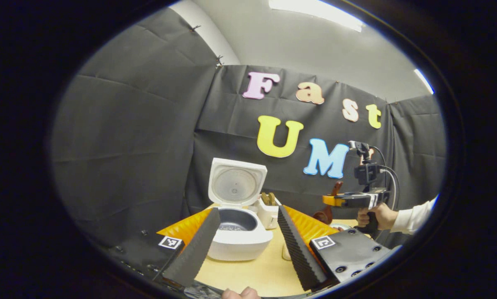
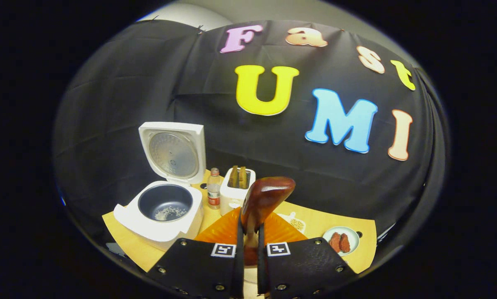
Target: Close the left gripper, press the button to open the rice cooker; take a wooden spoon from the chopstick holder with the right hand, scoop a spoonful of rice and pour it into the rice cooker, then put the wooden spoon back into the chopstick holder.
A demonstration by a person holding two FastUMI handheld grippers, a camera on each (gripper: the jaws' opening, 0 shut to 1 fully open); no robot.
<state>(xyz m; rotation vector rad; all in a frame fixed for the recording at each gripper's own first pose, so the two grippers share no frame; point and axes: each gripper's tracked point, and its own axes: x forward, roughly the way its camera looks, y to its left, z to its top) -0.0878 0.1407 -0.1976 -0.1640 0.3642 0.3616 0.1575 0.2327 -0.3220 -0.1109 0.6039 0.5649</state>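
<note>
- The rice cooker (image 2: 161,207) sits at the left of the table (image 2: 340,224), its lid (image 2: 173,153) propped upright, so the inner pot (image 2: 165,203) is open from above; a few grains of rice (image 2: 164,213) lie in the bottom.
- My left gripper (image 1: 248,236) hangs back, fingers spread wide with nothing between them, framing the cooker from the near side and out of the pouring path.
- A small bottle (image 2: 213,188) stands just right of the cooker, touching or nearly touching the white chopstick holder (image 2: 237,189), which has utensil handles poking up.
- My right gripper (image 2: 248,249) is clamped narrowly on the wooden spoon (image 2: 265,199), bowl raised upright in front of the holder.
- I judge the return comes next; the bottle and the handles crowd the slot.
- Far right, a plate (image 2: 340,241) of reddish food sits well apart.
</note>
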